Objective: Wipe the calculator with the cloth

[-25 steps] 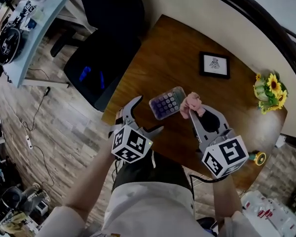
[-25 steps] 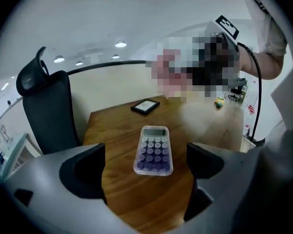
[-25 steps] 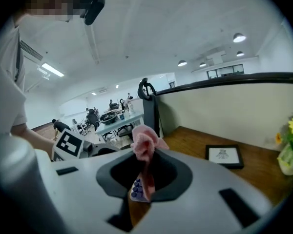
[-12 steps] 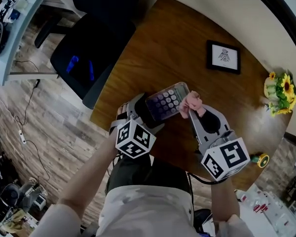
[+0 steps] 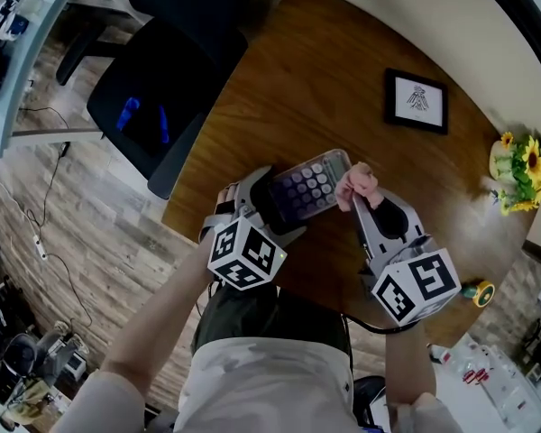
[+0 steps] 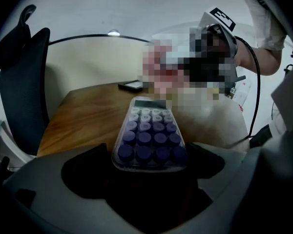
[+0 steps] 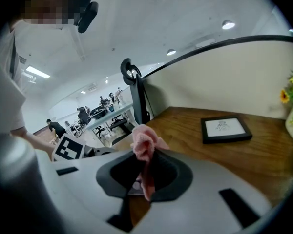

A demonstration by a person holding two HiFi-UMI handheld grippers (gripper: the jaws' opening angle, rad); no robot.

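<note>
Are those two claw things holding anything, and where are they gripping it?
The left gripper holds the calculator by its end with the dark purple keys. The right gripper pinches the pink cloth near its middle, a bunch sticking out past the jaws.

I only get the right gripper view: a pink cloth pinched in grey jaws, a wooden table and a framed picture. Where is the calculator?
Observer: The left gripper is shut on the calculator, gripping its near end.
Visitor: Which way up is it?
Observer: Keys up. There are rows of purple and pale keys, with the display at the far end.
Visitor: How near is my cloth to it?
Observer: In the head view, the cloth in the right gripper sits right beside the display end. I cannot tell whether they touch.
</note>
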